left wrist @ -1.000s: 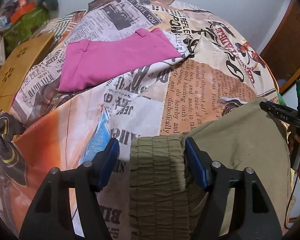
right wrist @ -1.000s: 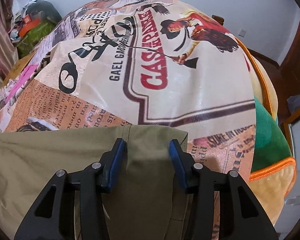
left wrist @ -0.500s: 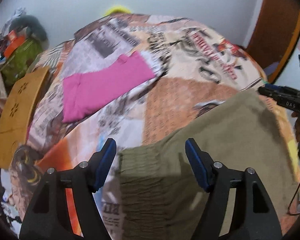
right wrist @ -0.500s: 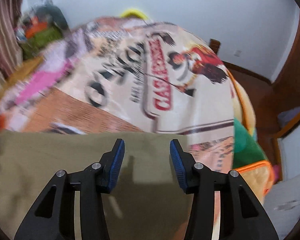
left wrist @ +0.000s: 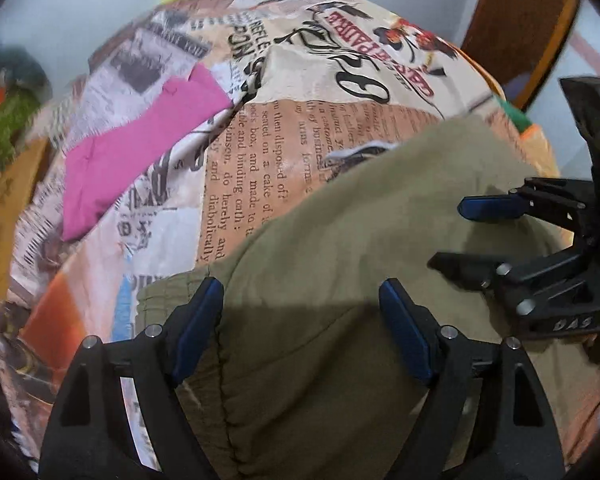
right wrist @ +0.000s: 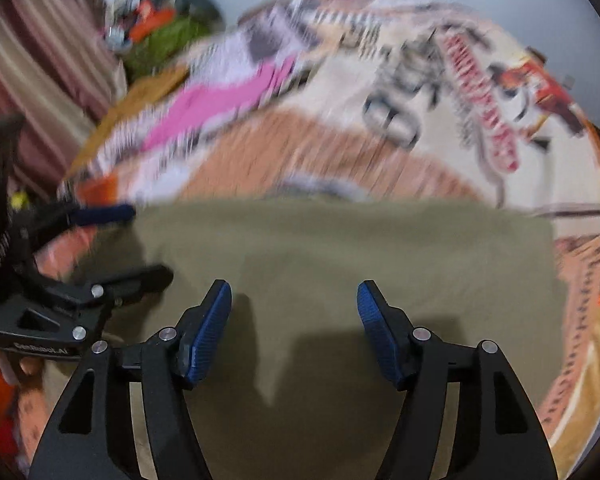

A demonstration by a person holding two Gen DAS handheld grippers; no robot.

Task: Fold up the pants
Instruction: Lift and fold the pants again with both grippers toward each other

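Nearest in both wrist views are the tongs themselves. The left gripper (left wrist: 300, 320) stands wide above the olive pants (left wrist: 372, 240), its jaws having just been opening; the cloth lies under and between the blue pads (left wrist: 196, 328), but they do not press it. A second ago those pads flanked the gathered waistband closely; now the waistband sits off by the left pad and a plain seam runs between them. The right gripper (right wrist: 294, 320) has also just been opening, from a narrow stance to a fairly wide one, with pants fabric below it and nothing pinched.

That reads as a release: the fold in hand looks laid down, and both hands seem to be pulling away. The pants (right wrist: 340, 280) lie as a flat olive block on the near part of the printed bedspread (left wrist: 260, 152), and each view now shows the other gripper close by at its edge, nearer than a second ago.

Further off, a pink garment (left wrist: 140, 152) lies flat on the far left of the bedspread, well apart from the pants. The right view is heavily blurred, unlike the sharp earlier one.
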